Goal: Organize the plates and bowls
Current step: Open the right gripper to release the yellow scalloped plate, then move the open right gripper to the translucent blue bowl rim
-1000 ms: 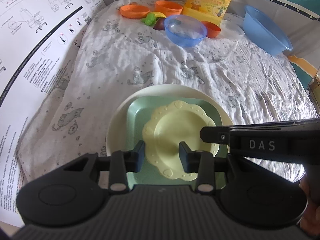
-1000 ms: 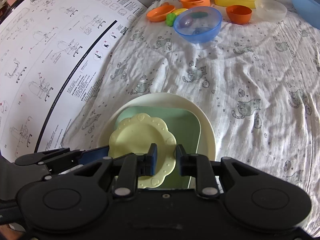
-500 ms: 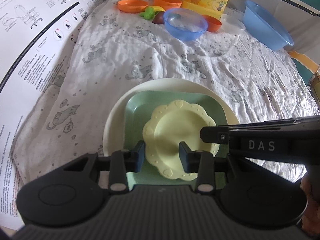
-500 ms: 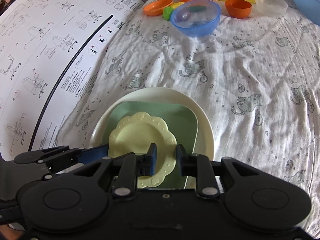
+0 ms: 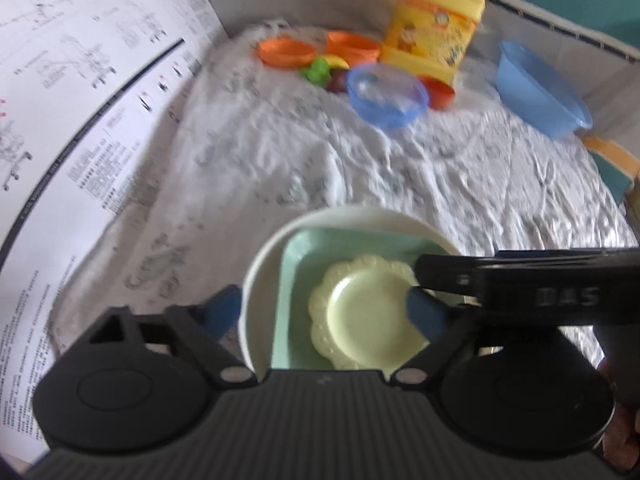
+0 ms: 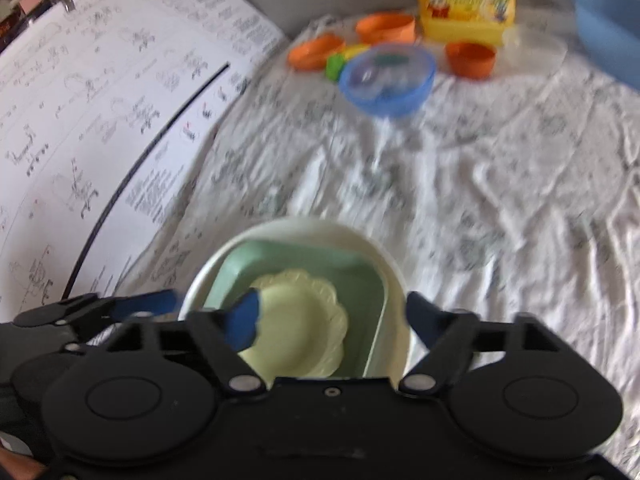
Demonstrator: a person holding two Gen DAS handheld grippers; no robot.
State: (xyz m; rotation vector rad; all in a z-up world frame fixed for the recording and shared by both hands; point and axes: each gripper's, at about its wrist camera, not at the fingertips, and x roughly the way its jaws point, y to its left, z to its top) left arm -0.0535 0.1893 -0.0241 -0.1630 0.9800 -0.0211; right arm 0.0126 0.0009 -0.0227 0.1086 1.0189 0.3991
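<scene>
A stack of three plates lies on the printed cloth: a round cream plate [image 5: 256, 280] [image 6: 394, 280] at the bottom, a square green plate [image 5: 296, 276] [image 6: 352, 276] in it, and a scalloped yellow plate [image 5: 372, 312] [image 6: 300, 328] on top. My left gripper [image 5: 320, 304] hangs just over the stack's near side. Its jaws are opening, and the blue pads stand wide apart without pressing on anything. My right gripper [image 6: 332, 308] is over the same stack from the other side, its jaws also opening wide and gripping nothing. Each gripper's fingers [image 5: 480, 276] [image 6: 148, 306] show in the other's view.
At the back of the cloth are a clear blue bowl [image 5: 386, 94] [image 6: 386, 78], an orange plate [image 5: 286, 52], two orange bowls [image 5: 352, 44] [image 6: 470, 58], toy food [image 5: 318, 70], a yellow bottle [image 5: 434, 20] and a large blue basin [image 5: 540, 88]. A printed instruction sheet [image 5: 80, 80] lies to the left.
Both grippers' jaws were narrow over the yellow plate and now stand spread wide. The plate stack has stayed in place on the cloth. Both views are now blurred.
</scene>
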